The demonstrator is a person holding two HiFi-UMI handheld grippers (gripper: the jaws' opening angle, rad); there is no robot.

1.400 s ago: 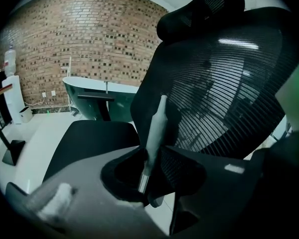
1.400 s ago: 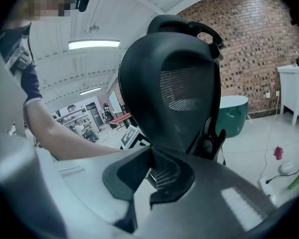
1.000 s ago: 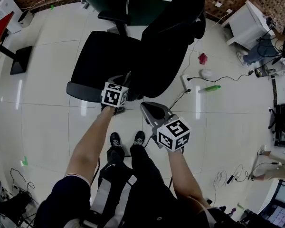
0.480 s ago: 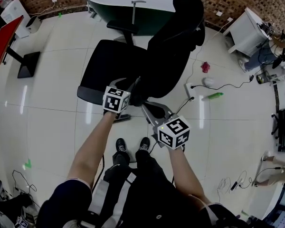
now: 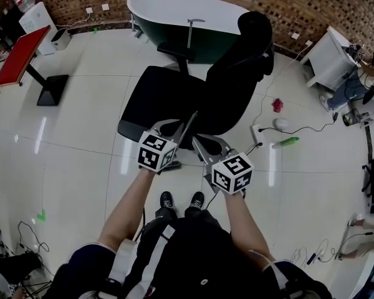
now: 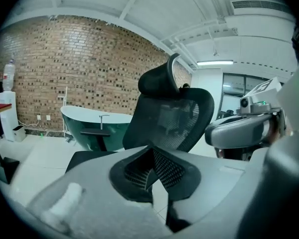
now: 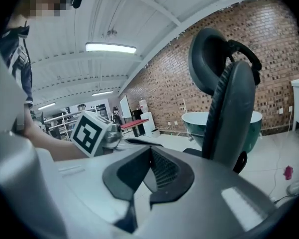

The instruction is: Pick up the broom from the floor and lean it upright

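1. Although the task calls for a broom, no view shows one that I can name with confidence. It is in neither gripper and not on the bare floor [image 5: 68, 142] near the person's feet.
2. The left gripper [image 6: 152, 171] has its jaws pressed together with nothing between them; only the office chair [image 5: 174, 92] and the bathtub [image 5: 174, 8] show beyond.
3. The right gripper [image 7: 148, 176] is likewise pinched shut on nothing, and its view looks past the chair's backrest.
4. In the head view both grippers hang side by side in front of the person, at the chair's 6 o'clock edge.
5. A thin dark rod [image 5: 188, 124] slants toward 1 o'clock from the left gripper. I cannot tell whether it is a handle or part of the gripper or chair.
6. The one clearly long loose thing is a green object [image 5: 285, 142] on the floor. It lies well apart at about 3 o'clock from the right gripper, its long axis roughly along the 9-to-3 line.
7. If that is the broom, I judge the right hand the nearer one. Its jaws would have to spread and come across that axis.
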